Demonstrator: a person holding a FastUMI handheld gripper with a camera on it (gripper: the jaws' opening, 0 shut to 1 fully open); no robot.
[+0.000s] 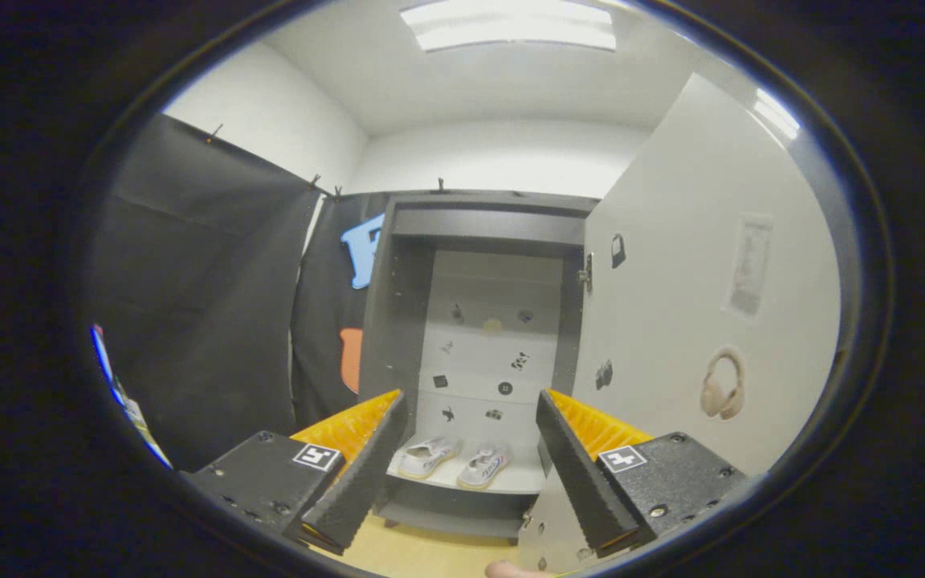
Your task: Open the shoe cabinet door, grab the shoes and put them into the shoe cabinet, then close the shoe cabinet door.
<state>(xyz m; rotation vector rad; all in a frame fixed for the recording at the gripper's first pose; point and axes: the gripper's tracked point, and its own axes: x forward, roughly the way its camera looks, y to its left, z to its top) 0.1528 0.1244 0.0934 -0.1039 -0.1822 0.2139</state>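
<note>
Shoes (453, 462) stand already as a pair on the low shelf (511, 480) inside the shoe cabinet (410, 265), at 12 o'clock beyond my fingers (468, 470), toes toward me. My fingers are spread wide and hold nothing; I see the shoes through the gap between them. The door (703, 305) stands wide open at 2 o'clock, its inner face with small stickers turned to me, and its lower edge comes down just beside my right finger.

So I judge the step in hand is closing the door. To do it well, I should go around to the outer face of the door, or catch its free edge, and push in a smooth arc about the hinge (586, 273). I should keep the push low and steady, so the panel does not bounce back open, and check that no shoe sticks out past the shelf front.
</note>
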